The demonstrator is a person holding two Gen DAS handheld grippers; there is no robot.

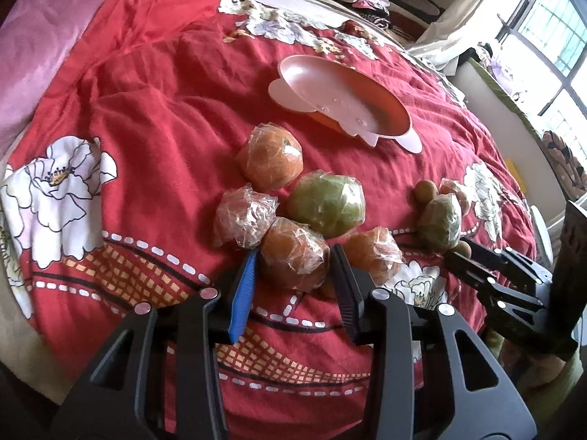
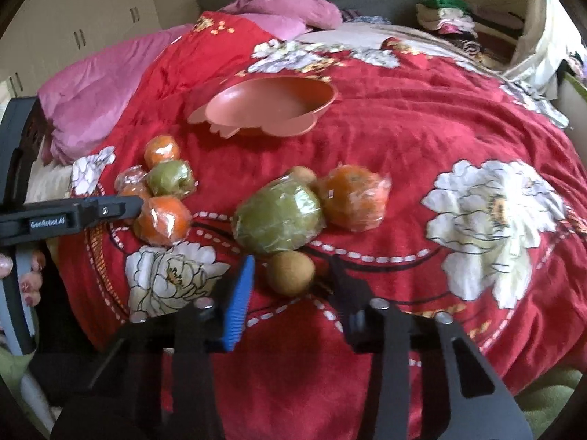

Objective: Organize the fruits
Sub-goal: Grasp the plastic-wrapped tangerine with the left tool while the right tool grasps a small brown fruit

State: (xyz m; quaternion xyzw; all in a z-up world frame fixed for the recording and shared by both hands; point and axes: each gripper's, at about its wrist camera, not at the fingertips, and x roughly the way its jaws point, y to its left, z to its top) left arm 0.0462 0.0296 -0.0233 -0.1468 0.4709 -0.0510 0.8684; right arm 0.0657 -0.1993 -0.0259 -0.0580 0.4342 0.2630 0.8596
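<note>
In the left wrist view a pink pillow [image 1: 44, 44] fills the upper left, and a red flowered bedspread [image 1: 146, 128] covers most of the frame. At lower centre the left claw [image 1: 295, 253] is clamped on a wrapped orange [image 1: 293, 256], its blue pad [image 1: 244, 293] against the orange's left side and the black finger against its right. Around that orange lie more fruit in clear wrap:
- a small wrapped fruit [image 1: 244, 220] to the upper left;
- a larger orange [image 1: 269, 161] above that;
- a green fruit [image 1: 326, 205] just above the held orange;
- another orange [image 1: 374, 253] just beside the black finger on the right.

A pink dish [image 1: 341, 99] sits tilted above centre, apart from the fruit and with nothing in it.

Further right is a second group: a second green fruit [image 1: 438, 220] with small brown fruits beside it. The right claw [image 1: 458, 253] reaches in from the right edge, towards this group. A window [image 1: 550, 36] fills the upper right.

The right wrist view is a little blurred. There the right claw [image 2: 293, 262] at lower centre stands open around a small brown fruit [image 2: 290, 273], with a gap on each side between pad and fruit.
</note>
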